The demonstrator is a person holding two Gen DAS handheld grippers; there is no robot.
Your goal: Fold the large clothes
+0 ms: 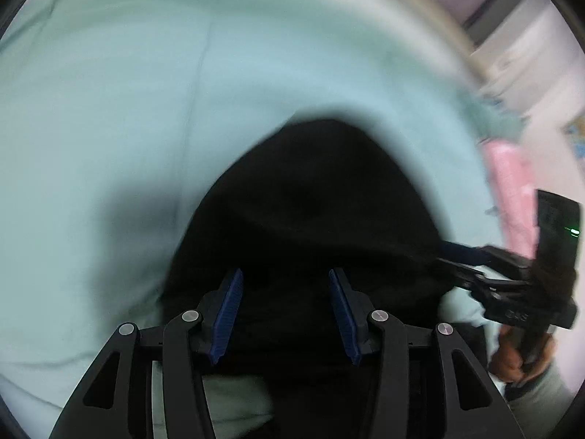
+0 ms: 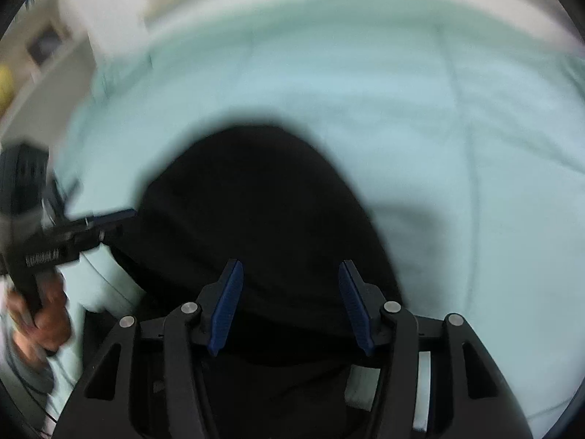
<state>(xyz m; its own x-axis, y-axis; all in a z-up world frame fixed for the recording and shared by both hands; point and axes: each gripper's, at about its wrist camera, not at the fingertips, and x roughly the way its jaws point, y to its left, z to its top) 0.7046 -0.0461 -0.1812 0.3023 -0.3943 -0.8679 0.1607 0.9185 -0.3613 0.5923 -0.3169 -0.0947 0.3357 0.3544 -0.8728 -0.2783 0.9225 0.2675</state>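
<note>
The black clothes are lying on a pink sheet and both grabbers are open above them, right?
Not quite. The sheet under the black clothes is pale green, not pink, as the left wrist view shows. The rest holds: the left gripper and the right gripper both have their fingers apart above the dark cloth, with nothing pinched.

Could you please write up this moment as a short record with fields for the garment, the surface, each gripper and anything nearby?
garment: black garment, lying in a rounded heap
surface: pale green sheet under the garment
left gripper: jaws apart over the garment, pads not pressing it
right gripper: jaws apart over the garment, pads not pressing it
nearby: pink cloth at the sheet's edge
image quality: motion blur, fine folds unreadable
</note>
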